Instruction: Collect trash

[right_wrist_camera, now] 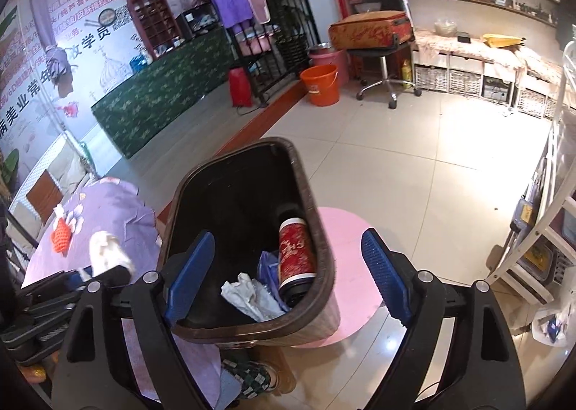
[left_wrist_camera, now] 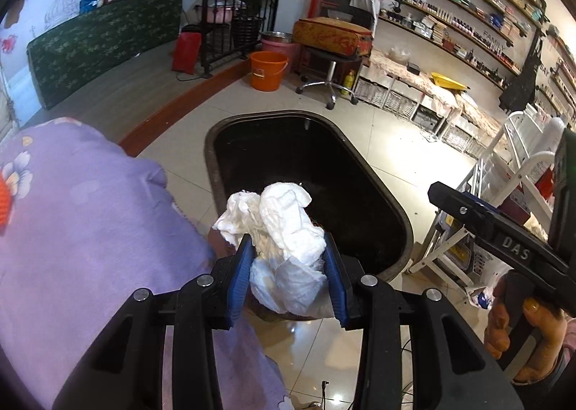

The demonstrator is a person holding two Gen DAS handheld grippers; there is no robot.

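My left gripper (left_wrist_camera: 288, 266) is shut on a crumpled white tissue wad (left_wrist_camera: 284, 230) and holds it over the near rim of a dark trash bin (left_wrist_camera: 403, 215). In the right wrist view the same bin (right_wrist_camera: 201, 179) holds a red can (right_wrist_camera: 297, 251), a crumpled tissue (right_wrist_camera: 248, 293) and a blue wrapper (right_wrist_camera: 268, 266). My right gripper (right_wrist_camera: 288, 276) is open and empty, hovering above the bin's near rim. The left gripper with its tissue (right_wrist_camera: 108, 251) shows at the left, and the right gripper's body (left_wrist_camera: 504, 240) shows at the right of the left wrist view.
A table with a purple flowered cloth (left_wrist_camera: 79, 222) stands left of the bin. A pink round mat (right_wrist_camera: 352, 258) lies under the bin. A white shelf rack (left_wrist_camera: 504, 172) is on the right. An orange bucket (left_wrist_camera: 268, 70) and a swivel stool (left_wrist_camera: 333, 60) stand further back.
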